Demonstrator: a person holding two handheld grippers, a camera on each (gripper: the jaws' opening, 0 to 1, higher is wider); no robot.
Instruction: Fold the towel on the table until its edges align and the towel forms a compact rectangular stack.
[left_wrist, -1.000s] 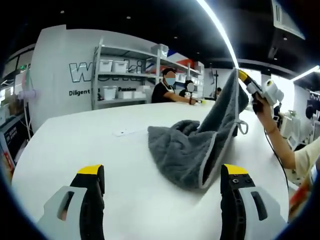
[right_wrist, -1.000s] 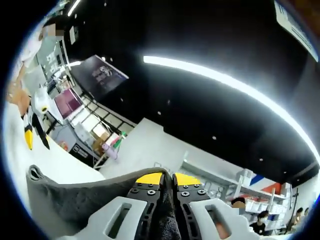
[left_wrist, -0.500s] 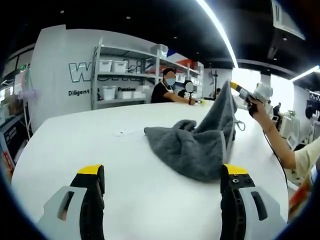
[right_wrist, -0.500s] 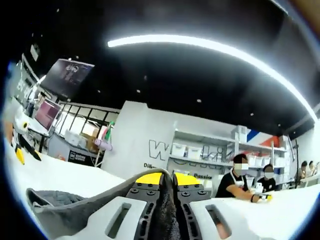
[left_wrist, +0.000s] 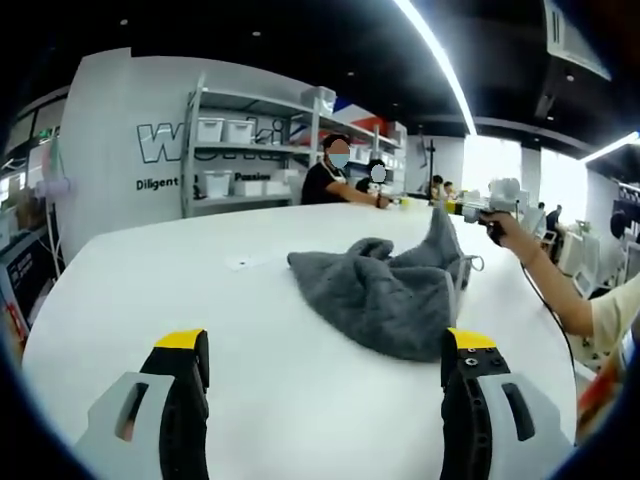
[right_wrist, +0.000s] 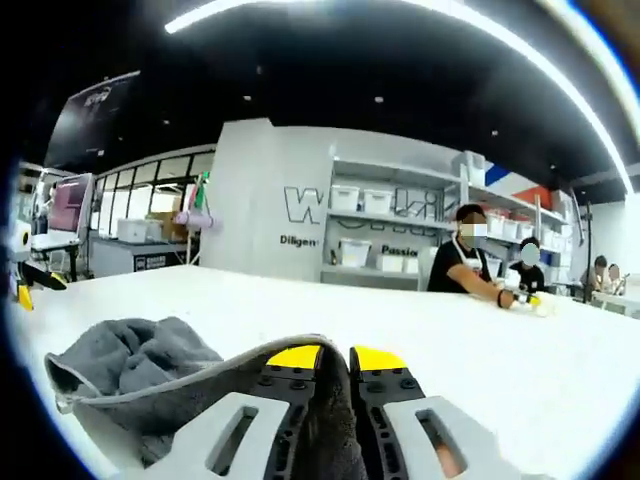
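Lab-like workspace — bin shelving (left_wrist: 245, 150), lettered wall (right_wrist: 262, 200)

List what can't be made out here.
- Towel underside and edge alignment: left gripper view, hidden by its own bunched folds.
- Pinched towel corner: right gripper view, covered by the right gripper.
- Small mark on the table: left gripper view, too small to identify.

White table (left_wrist: 150, 290) w/ crumpled grey towel (left_wrist: 385, 295) & small flat white item (left_wrist: 243, 265) on it.
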